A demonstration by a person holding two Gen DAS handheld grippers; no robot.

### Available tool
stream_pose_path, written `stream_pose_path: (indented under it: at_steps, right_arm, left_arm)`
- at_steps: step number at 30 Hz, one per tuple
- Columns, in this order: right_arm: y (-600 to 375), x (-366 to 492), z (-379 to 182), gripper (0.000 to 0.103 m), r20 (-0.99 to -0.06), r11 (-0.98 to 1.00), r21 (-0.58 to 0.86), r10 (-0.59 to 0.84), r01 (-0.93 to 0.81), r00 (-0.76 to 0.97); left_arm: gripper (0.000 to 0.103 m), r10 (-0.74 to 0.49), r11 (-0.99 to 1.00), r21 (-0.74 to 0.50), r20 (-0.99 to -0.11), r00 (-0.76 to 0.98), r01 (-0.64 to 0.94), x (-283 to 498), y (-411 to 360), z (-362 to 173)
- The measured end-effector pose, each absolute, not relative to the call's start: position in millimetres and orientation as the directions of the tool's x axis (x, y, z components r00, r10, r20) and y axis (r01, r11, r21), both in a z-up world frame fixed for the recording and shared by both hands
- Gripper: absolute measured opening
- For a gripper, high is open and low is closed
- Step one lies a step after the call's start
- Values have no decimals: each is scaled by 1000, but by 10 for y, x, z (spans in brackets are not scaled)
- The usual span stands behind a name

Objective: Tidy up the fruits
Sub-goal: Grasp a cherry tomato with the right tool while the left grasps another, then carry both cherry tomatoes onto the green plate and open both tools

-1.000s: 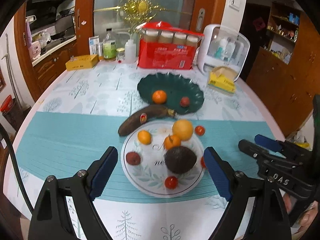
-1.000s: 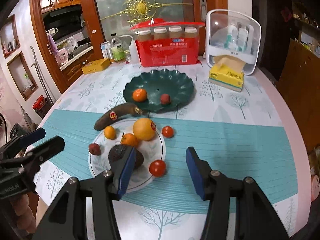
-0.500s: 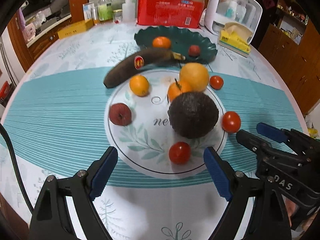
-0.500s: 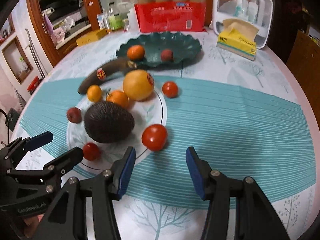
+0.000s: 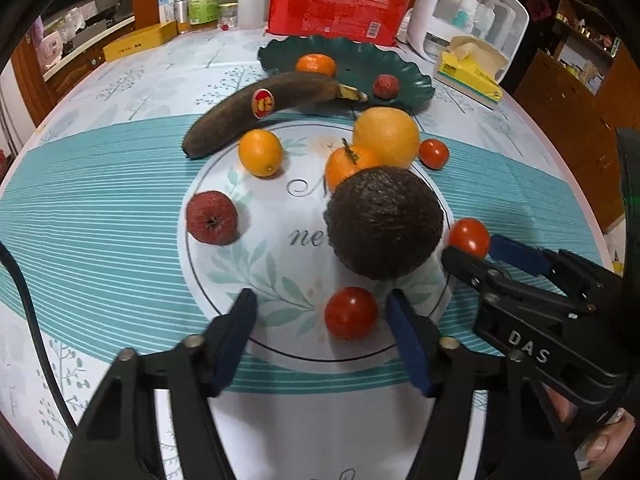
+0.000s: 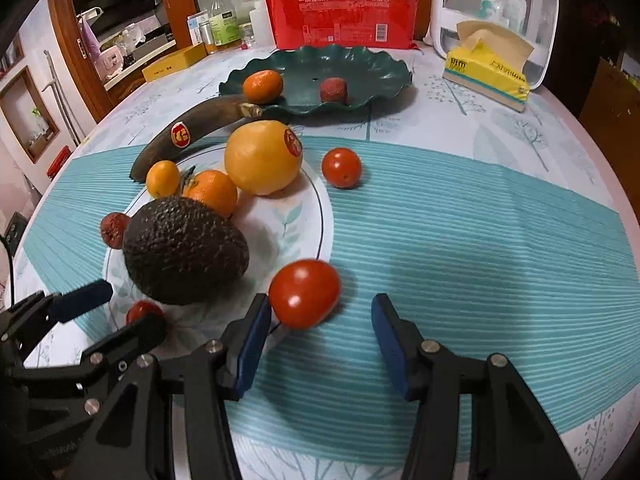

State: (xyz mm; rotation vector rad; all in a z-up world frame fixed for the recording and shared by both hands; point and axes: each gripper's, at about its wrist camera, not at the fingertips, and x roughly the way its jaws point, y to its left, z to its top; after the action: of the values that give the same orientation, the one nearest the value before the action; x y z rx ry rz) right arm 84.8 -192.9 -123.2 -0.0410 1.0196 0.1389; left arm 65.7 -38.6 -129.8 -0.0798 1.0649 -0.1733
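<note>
Jaws, left gripper: apart, just been closing around small tomato on white plate, untouched. Jaws, right gripper: apart, second tomato just beside left pad. Risk: round tomatoes roll off-centre, slipping across desk.

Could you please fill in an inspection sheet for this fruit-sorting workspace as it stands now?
Surface: round table, teal striped runner.
Job's things: white plate with avocado, oranges, tomato; green plate with tangerine and lychee; banana and second tomato on the cloth.
Clutter: tissue box, red cup pack, bottles.
Grippers: left gripper has just been closing around the first tomato, pads apart; right gripper open at the second tomato.
Cables: black cable.
Surroundings: wooden cabinets.
</note>
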Motion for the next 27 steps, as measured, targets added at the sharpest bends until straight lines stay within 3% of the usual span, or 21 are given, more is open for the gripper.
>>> stream_pose_path:
  at_steps: [3, 7, 11, 27]
  right_arm:
    - [-1901, 848, -1234, 53, -846, 990, 18, 89, -140, 525]
    - [-1913, 837, -1237, 48, -839, 991, 16, 86, -133, 537]
    - [-1894, 820, -1250, 38, -832, 991, -22, 56, -133, 553]
    - [-1817, 633, -1232, 34, -848, 987, -9, 77, -160, 524]
  left_arm:
    - [47, -183, 983, -146, -863, 471, 114, 660, -427, -1317]
    - [42, -191, 981, -154, -858, 478, 116, 644, -423, -1314]
    - [24, -196, 980, -155, -855, 480, 124, 629, -418, -1317]
    - [23, -181, 982, -116, -816, 549, 152, 398, -375, -989]
